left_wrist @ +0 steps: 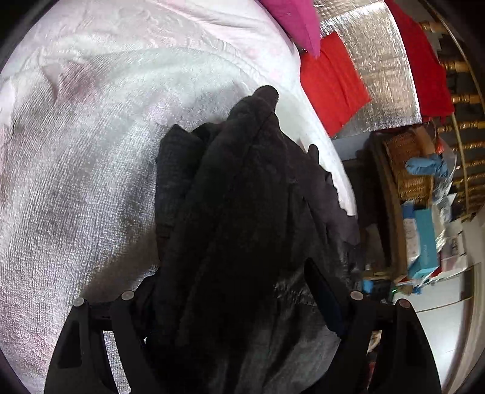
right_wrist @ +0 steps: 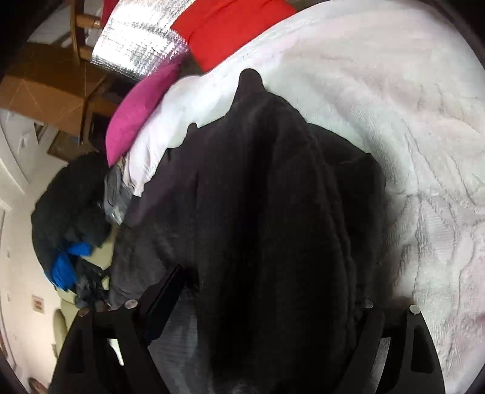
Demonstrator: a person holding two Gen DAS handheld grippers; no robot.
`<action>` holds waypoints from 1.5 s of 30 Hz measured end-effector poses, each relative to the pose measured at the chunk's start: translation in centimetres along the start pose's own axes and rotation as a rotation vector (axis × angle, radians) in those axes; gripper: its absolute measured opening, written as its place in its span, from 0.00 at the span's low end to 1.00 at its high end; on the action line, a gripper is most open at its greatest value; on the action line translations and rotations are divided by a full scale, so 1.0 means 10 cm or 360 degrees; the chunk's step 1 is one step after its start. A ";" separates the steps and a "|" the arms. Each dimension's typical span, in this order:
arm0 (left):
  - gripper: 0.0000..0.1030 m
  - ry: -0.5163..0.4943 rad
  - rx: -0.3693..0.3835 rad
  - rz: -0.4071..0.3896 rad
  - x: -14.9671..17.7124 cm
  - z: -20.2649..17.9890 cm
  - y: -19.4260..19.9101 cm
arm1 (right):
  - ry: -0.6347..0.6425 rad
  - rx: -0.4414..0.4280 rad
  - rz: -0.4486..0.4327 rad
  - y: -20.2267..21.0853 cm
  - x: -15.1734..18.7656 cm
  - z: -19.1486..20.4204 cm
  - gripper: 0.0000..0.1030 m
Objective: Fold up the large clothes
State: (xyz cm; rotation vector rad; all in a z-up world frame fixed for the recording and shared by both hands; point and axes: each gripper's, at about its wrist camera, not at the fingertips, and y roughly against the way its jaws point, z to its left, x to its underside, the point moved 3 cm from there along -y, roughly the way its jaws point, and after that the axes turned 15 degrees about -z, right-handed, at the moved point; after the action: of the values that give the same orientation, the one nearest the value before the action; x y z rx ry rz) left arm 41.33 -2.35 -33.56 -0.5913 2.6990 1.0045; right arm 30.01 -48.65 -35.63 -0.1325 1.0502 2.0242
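A large dark grey-black fleecy garment (left_wrist: 242,197) hangs bunched in front of the left wrist camera, over a white towel-covered bed (left_wrist: 75,181). My left gripper (left_wrist: 236,272) is shut on the garment; cloth hides the fingertips. In the right wrist view the same garment (right_wrist: 266,212) drapes between the fingers, and my right gripper (right_wrist: 257,288) is shut on it too. The garment is lifted, with its lower end trailing toward the bed (right_wrist: 409,121).
A magenta pillow (left_wrist: 297,21) (right_wrist: 136,115) and red cloth (left_wrist: 330,81) (right_wrist: 224,27) lie on a silver foil sheet (left_wrist: 372,60) beyond the bed. A wicker basket and boxes (left_wrist: 418,212) stand off the bed's edge. A dark clothes pile with blue cloth (right_wrist: 66,218) lies on the floor.
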 end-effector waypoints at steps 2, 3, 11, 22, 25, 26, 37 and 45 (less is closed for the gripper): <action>0.92 -0.0036 -0.0004 -0.0023 0.03 -0.08 -0.07 | -0.0012 0.0032 -0.0032 -0.02 0.02 0.00 0.90; 0.92 -0.0054 -0.0017 -0.0031 0.04 -0.11 -0.08 | 0.0002 0.0040 -0.0042 -0.04 0.02 0.02 0.91; 0.53 -0.0014 -0.0077 -0.0089 0.02 -0.13 -0.14 | 0.0002 0.0181 -0.0071 -0.12 0.02 0.21 0.55; 0.22 -0.0200 -0.0025 -0.0325 -0.14 -0.49 0.11 | 0.0136 0.0278 -0.0274 0.00 -0.13 0.57 0.30; 0.22 -0.0290 0.0016 -0.0406 -0.21 -0.66 0.26 | 0.0166 0.0225 -0.0356 0.06 -0.22 0.72 0.28; 0.22 -0.0304 0.0033 -0.0428 -0.23 -0.71 0.29 | 0.0174 0.0202 -0.0393 0.09 -0.25 0.80 0.27; 0.56 -0.0103 -0.0295 -0.0298 -0.49 -0.07 -0.22 | -0.0037 0.0209 -0.0392 -0.40 -0.37 0.28 0.39; 0.61 -0.0145 -0.0308 -0.0426 -0.52 -0.21 0.35 | -0.0246 0.0124 -0.0369 0.02 -0.37 0.05 0.54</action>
State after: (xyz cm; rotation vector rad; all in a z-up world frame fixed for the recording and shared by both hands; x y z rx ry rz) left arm 44.33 0.19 -28.25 -0.8911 2.3798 1.1917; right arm 32.39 -50.67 -33.59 -0.0529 0.9683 1.7538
